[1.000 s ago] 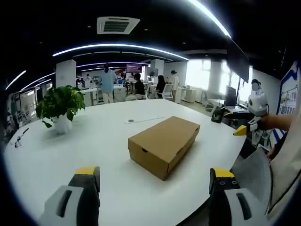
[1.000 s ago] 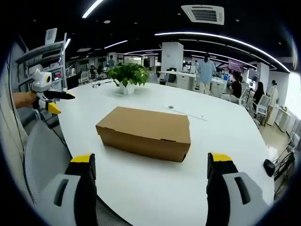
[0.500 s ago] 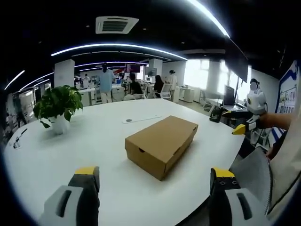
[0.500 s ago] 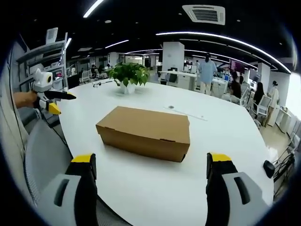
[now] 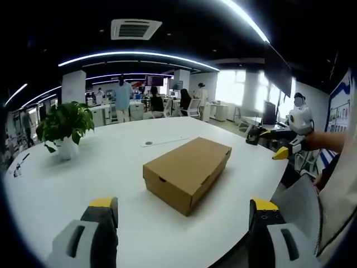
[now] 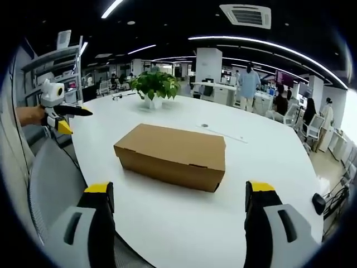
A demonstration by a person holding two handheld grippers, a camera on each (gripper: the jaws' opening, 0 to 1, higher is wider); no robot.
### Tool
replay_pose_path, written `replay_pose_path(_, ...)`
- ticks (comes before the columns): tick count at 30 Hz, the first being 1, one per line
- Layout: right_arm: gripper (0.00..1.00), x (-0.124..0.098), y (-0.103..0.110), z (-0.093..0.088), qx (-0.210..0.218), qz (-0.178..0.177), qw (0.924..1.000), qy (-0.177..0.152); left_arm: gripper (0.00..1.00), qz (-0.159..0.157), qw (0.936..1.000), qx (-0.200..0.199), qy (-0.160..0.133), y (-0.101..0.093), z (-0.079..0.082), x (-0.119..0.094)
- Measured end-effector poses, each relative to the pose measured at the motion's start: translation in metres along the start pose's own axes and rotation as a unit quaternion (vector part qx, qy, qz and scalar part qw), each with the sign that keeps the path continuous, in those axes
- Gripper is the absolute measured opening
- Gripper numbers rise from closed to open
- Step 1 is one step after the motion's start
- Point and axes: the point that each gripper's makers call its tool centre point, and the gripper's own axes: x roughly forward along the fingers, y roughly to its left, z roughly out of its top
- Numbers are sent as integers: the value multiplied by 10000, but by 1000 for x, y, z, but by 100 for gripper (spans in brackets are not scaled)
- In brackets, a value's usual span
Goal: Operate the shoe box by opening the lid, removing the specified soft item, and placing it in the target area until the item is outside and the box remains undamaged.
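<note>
Fingers (image 5: 103,204) spread wide, clear of closed shoe box (image 5: 187,172)

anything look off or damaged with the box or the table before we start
Nothing stands out. The shoe box sits flat on the white table with its lid shut and no visible dents; the potted plant stands upright.

Setting: open-plan office. Evidence ran beyond the fingers (image 5: 100,207): a large white round bench (image 5: 111,167) carried a potted plant (image 5: 63,125); farther off, desks with people standing and seated (image 5: 121,98), office chairs (image 6: 310,127), a ceiling air-conditioning vent (image 5: 135,28), curved strip lights (image 5: 139,54), bright windows (image 5: 230,88) and shelving (image 6: 61,61).
</note>
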Motion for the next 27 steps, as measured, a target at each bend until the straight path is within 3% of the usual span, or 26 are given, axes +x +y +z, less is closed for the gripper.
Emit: replay_pose_path(27, 93, 5, -6, 0, -111, 142, 9998, 89, 99, -69, 9999, 89, 119, -9, -4, 10)
